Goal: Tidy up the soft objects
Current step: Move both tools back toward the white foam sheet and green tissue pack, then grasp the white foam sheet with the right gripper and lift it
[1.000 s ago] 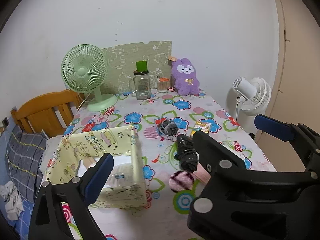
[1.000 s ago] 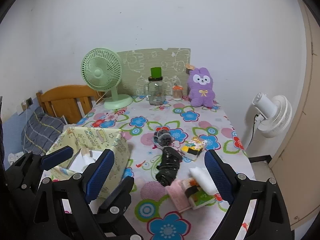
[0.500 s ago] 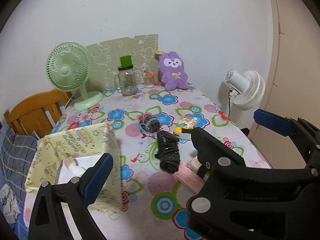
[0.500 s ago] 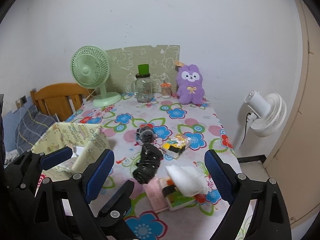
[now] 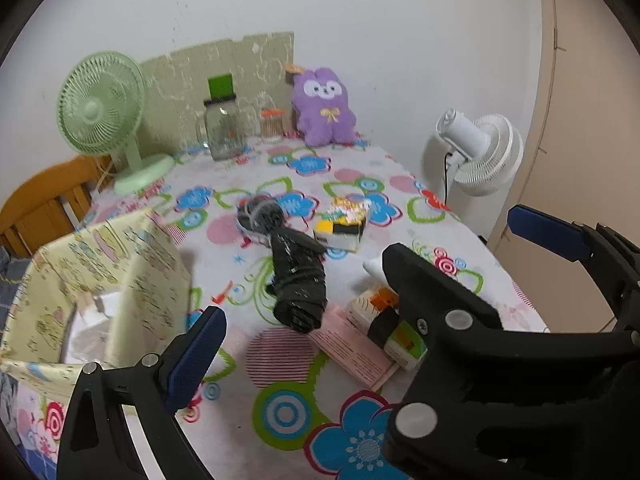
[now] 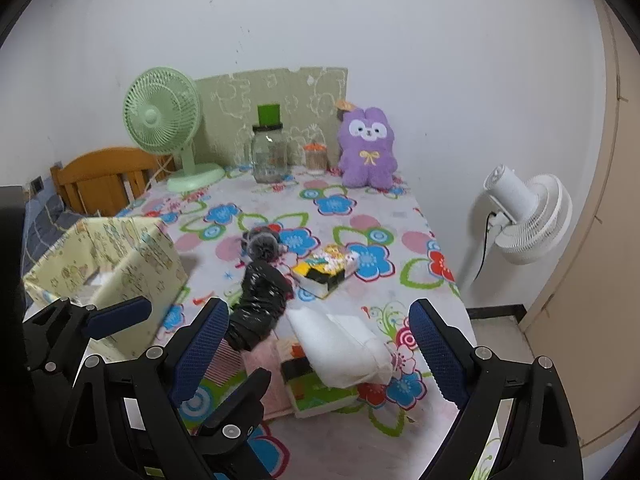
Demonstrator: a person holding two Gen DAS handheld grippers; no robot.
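A yellow patterned fabric box stands open at the table's left. A black rolled soft bundle lies mid-table, with a dark round bundle behind it. A white soft pack lies on a pink cloth and a sponge pack. A yellow sponge pack lies to the right. A purple plush rabbit sits at the back. My left gripper is open above the near table. My right gripper is open, the white pack between its fingers' line of sight.
A green desk fan, a glass jar and a small jar stand at the back. A white floor fan stands right of the table. A wooden chair is at the left.
Both grippers have moved right and forward over the table. The objects now sit closer and lower in both views; the box has shifted to the left edge.
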